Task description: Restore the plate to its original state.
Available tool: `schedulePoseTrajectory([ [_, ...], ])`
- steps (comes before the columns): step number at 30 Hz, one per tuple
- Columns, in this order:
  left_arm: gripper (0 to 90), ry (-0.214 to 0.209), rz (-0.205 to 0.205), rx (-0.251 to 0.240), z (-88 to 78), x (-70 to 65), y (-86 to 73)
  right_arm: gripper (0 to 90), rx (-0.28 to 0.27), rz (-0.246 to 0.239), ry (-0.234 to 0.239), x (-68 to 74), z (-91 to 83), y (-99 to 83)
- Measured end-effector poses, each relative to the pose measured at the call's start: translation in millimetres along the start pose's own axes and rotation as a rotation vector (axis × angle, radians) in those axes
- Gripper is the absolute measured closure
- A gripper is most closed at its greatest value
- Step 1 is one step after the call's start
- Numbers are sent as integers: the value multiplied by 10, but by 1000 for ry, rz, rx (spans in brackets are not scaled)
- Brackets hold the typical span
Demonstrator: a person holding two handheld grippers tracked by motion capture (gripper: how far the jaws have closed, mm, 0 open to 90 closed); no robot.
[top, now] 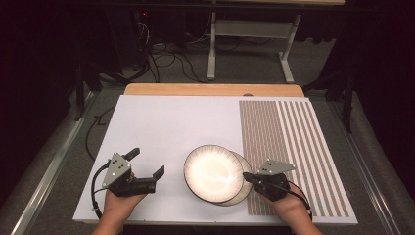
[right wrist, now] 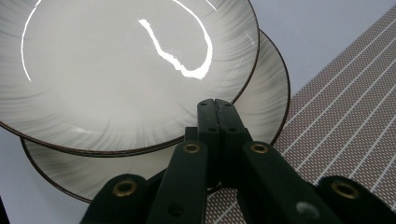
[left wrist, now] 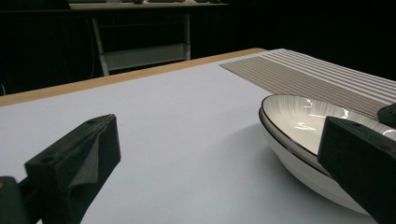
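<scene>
White surface | two stacked plates: glazed, slippery, breakable, grip at rim | right tongs closed, probably on rim | left tongs open, empty

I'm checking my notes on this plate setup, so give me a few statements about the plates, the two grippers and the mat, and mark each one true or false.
1. Two plates are stacked, the upper plate offset from the lower plate. True.
2. The left gripper is shut. False: its jaws stand wide apart with nothing between them.
3. The right gripper has its jaws together at the plates' rim. True.
4. The striped mat lies on the left side of the table. False: it lies on the right side.
5. The plates hold food. False: the upper plate is bare and glossy.
</scene>
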State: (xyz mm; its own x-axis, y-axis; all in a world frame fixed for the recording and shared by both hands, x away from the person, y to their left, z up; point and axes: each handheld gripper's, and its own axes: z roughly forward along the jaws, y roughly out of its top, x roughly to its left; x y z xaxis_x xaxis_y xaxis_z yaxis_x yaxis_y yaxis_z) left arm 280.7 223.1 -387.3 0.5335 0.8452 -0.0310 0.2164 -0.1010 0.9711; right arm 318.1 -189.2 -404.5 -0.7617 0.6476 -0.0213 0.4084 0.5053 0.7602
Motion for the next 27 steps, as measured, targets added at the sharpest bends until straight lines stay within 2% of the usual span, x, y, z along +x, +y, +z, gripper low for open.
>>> schedulePoseTrajectory([
  [13,2,-6,-4,-3,-12,11,-1,900,6,9,-4,-7,-4,-5],
  [20,2,-9,-3,-1,-3,12,-6,900,-10,39,-18,-91,-74,-24],
  [27,2,-9,1,5,-1,6,-5,900,-16,45,-30,-119,-106,-28],
])
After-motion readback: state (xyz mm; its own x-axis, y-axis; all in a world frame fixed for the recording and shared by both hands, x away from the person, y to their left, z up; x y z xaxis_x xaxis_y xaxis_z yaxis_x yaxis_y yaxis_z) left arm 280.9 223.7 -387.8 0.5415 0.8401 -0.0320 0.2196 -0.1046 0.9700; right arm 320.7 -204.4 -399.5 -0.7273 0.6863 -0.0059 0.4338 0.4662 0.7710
